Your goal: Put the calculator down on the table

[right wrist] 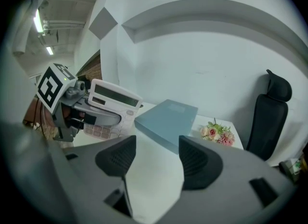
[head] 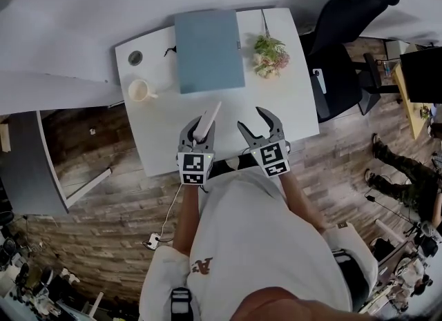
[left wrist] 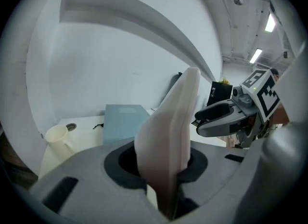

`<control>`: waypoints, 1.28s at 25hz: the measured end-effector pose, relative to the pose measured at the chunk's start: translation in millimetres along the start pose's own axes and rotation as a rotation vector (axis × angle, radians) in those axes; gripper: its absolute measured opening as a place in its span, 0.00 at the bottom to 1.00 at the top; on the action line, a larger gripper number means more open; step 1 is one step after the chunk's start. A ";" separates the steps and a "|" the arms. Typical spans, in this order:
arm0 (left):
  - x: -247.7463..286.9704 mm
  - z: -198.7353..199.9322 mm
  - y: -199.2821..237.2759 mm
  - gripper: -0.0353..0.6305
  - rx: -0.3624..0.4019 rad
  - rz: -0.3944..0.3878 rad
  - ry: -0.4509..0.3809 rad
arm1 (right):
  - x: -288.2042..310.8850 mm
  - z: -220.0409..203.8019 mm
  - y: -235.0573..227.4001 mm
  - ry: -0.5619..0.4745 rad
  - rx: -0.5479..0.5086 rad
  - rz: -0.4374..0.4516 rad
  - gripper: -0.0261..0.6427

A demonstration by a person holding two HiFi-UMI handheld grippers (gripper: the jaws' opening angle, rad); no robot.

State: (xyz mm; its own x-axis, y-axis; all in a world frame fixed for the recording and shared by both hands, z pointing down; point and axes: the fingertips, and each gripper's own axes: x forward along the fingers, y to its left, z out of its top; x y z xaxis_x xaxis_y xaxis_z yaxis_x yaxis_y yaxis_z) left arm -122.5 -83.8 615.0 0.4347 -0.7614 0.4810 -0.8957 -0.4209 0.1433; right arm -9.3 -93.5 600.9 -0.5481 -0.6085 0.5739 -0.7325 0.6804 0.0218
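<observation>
While the left hand-held gripper (head: 198, 128) clenches the white calculator (head: 207, 118) on edge between its jaws, the display and keys face the right hand-held gripper (head: 253, 121). That one is just beside it, jaws spread with nothing between them. Both are over the near edge of the white table (head: 297, 105); whether the calculator touches it I cannot tell. Ahead of both lies a flat blue-grey book (head: 209, 50). Left of the left one stands a cream cup (head: 140, 90). Ahead-right of the right one lies a small bouquet (head: 269, 55), with a black chair (head: 345, 30) beyond.
</observation>
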 end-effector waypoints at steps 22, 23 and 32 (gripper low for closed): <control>31.2 -59.0 -15.4 0.23 -0.120 -0.105 0.133 | 22.0 -58.6 8.1 0.149 0.011 0.047 0.46; 32.1 -62.3 -16.6 0.23 -0.127 -0.111 0.140 | 22.8 -61.4 8.9 0.158 0.011 0.051 0.46; 43.3 -85.1 -26.4 0.23 -0.230 -0.169 0.203 | 29.0 -77.7 14.3 0.202 0.044 0.085 0.46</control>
State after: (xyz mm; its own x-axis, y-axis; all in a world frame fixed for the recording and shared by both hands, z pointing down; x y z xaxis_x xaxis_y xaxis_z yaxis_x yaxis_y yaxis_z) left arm -88.0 -63.7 705.6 0.5720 -0.5669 0.5928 -0.8203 -0.3929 0.4157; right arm -4.2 -69.6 681.5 -0.5200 -0.4526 0.7244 -0.7067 0.7043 -0.0672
